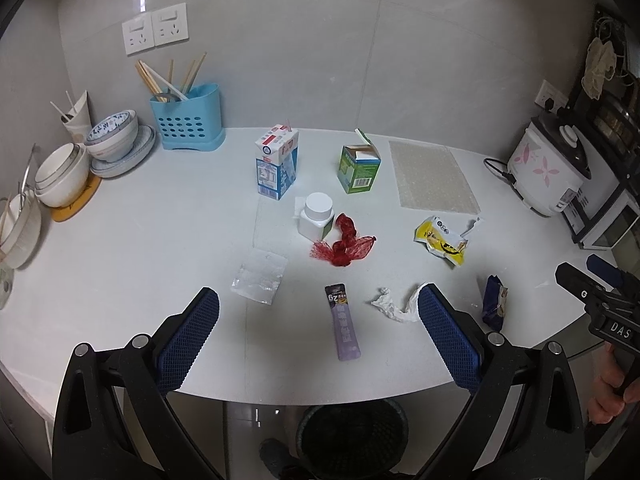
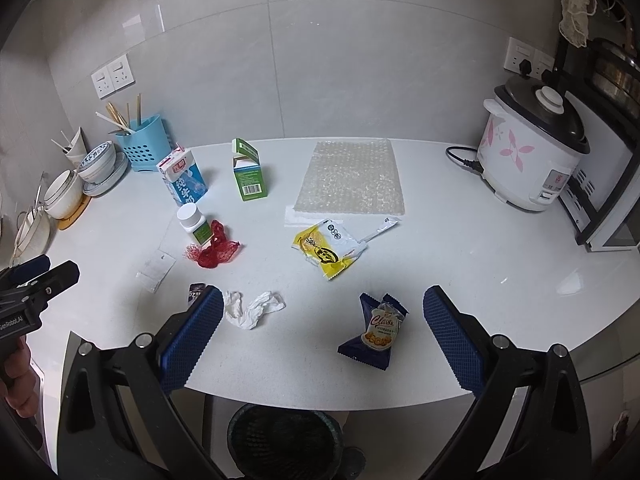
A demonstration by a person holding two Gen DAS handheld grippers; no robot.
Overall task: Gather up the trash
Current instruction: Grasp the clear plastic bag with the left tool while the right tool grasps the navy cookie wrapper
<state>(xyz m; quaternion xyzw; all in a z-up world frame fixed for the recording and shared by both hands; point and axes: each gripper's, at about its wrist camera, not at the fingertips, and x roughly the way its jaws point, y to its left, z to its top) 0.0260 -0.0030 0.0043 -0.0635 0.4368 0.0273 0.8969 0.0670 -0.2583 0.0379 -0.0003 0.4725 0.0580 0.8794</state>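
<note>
The trash lies spread on the white counter [image 1: 140, 240], and nothing of it is picked up. Nearest to my left gripper [image 1: 319, 308] is the purple sachet [image 1: 344, 324], which lies flat between its two blue fingers; the jaws stand wide and hold nothing. Just beside the right finger I see the crumpled white tissue [image 1: 394, 306], and to the left a clear plastic bag [image 1: 260, 280]. My right gripper [image 2: 323, 310] is also wide and empty, and the dark blue snack wrapper [image 2: 374, 330] lies between its fingers, near the front edge of the counter. Farther in are the red net bag [image 1: 344, 246], touching the small white bottle [image 1: 316, 216], and the yellow wrapper [image 2: 326, 250]. Behind them stand the blue milk carton [image 1: 277, 168] and the green carton [image 1: 358, 168], both with the top open, and a sheet of bubble wrap [image 2: 350, 178] lies flat. Below the counter edge is a dark trash basket [image 2: 286, 440]. At the back left are stacked bowls [image 1: 112, 140] and a blue chopstick holder [image 1: 188, 120]; at the right stands a rice cooker [image 2: 532, 152].
</note>
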